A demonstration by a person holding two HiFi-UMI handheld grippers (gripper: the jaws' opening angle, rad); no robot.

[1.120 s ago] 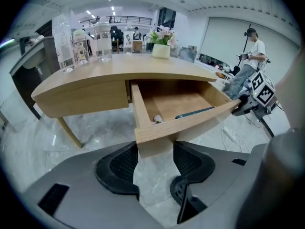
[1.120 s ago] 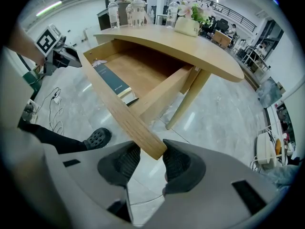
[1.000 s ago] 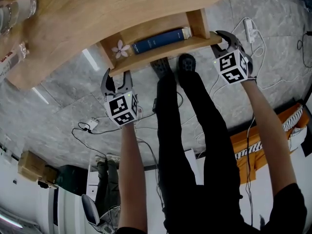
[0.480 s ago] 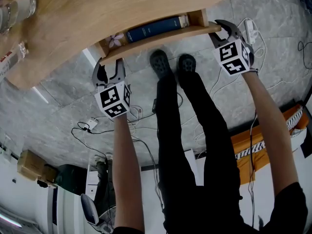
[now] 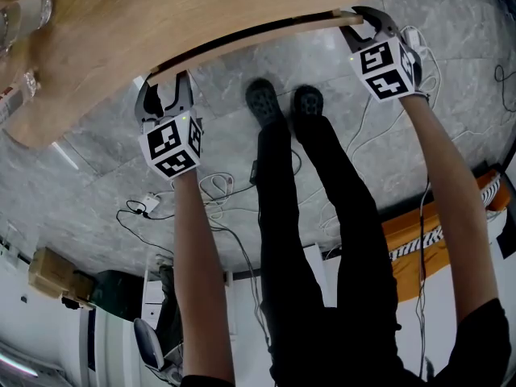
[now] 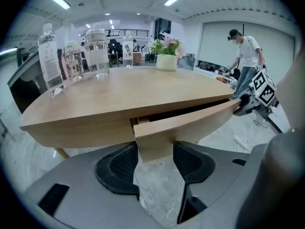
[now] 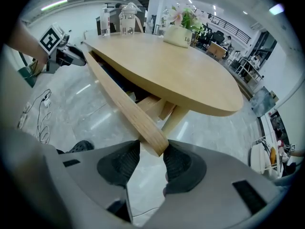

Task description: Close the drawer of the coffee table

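The drawer front (image 6: 190,120) is being held at both ends, with the left tongs (image 6: 155,162) and right tongs (image 7: 151,157) each clamped on the panel. It is apparently being pushed under the desk (image 5: 121,22). Only a narrow gap is showing, so a short, even push is being called for.

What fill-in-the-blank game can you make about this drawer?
1. The drawer is almost ___, with only a dark gap left.
2. The left gripper and right gripper each clamp their jaws on one ___ of its front.
3. A white pot on the table holds ___.

Missing words: closed; end; flowers.
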